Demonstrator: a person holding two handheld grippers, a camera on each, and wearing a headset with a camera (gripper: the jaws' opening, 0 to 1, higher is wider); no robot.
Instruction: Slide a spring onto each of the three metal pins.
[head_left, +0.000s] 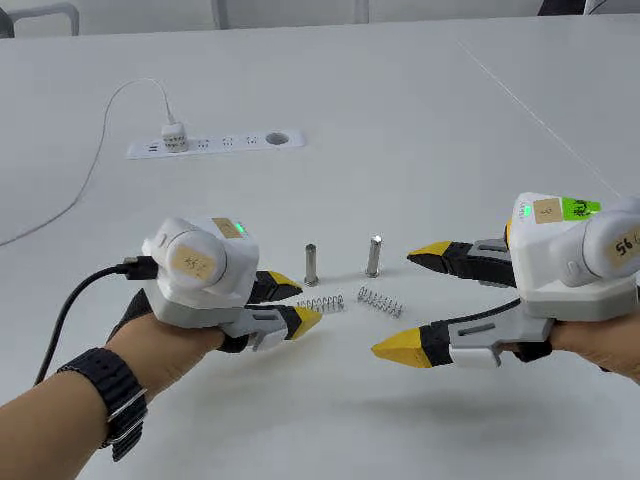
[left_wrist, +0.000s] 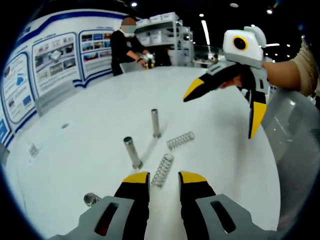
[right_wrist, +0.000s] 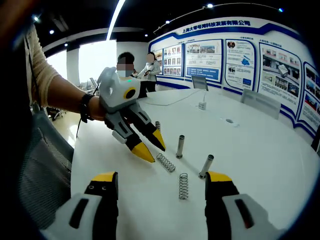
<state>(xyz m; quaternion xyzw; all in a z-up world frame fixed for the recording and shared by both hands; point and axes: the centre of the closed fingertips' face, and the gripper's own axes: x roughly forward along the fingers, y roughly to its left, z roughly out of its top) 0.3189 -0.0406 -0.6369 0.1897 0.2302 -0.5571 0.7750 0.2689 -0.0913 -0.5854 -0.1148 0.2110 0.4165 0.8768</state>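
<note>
Two bare metal pins (head_left: 311, 263) (head_left: 375, 255) stand upright on the white table (head_left: 400, 120). A third pin (left_wrist: 92, 199) stands close to my left gripper's left jaw. Two springs lie flat in front of the pins. One spring (head_left: 320, 304) (left_wrist: 163, 170) rests just ahead of my left gripper (head_left: 300, 303) (left_wrist: 165, 179), whose jaws stand a little apart with nothing between them. The other spring (head_left: 381, 300) (right_wrist: 183, 185) lies in front of my right gripper (head_left: 398, 303) (right_wrist: 161, 180), which is wide open and holds nothing. The grippers face each other across the springs.
A white power strip (head_left: 215, 143) with a plugged-in charger (head_left: 174, 133) and its cable lies at the back left of the table. A dark cable (head_left: 70, 310) trails from the left gripper. A person (left_wrist: 129, 45) stands beyond the table's far end.
</note>
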